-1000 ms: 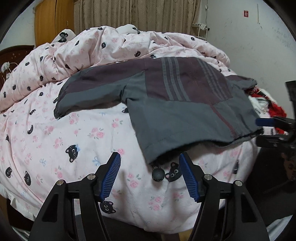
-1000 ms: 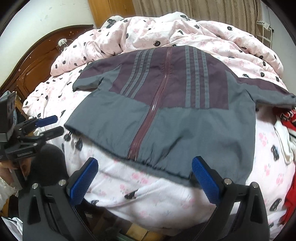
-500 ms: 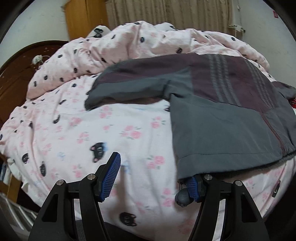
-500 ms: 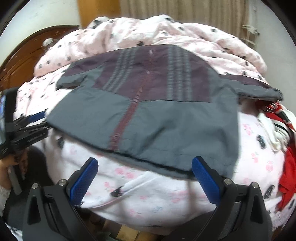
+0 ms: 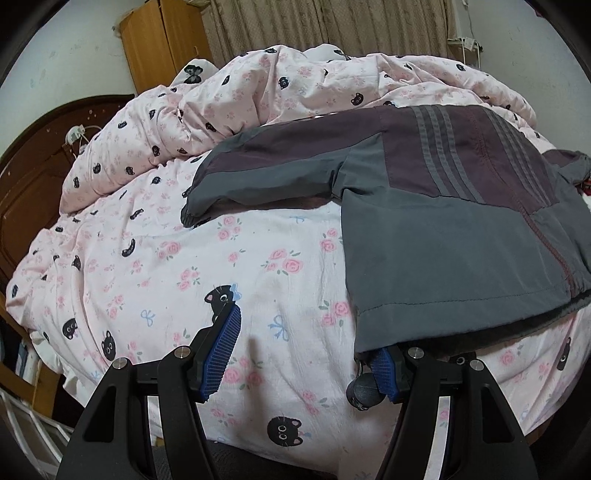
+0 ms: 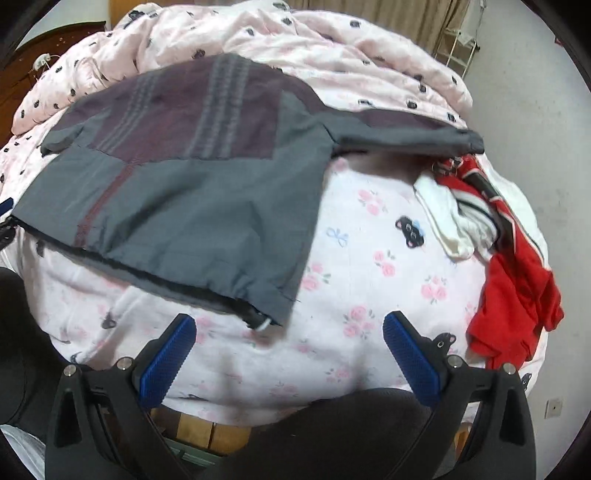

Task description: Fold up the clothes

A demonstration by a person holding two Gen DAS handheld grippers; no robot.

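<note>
Wooden headboard [image 5: 26, 192], wardrobe [image 5: 162, 40] and curtain [image 5: 332, 22] stand behind the bed (cat-print sheet [image 5: 177, 273]).

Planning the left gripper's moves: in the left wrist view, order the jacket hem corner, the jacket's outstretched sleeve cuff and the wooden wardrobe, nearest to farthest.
1. jacket hem corner, over the gripper's right finger.
2. sleeve cuff, mid-bed, left of centre.
3. wooden wardrobe, behind the bed, upper left.

No legible text or labels
</note>
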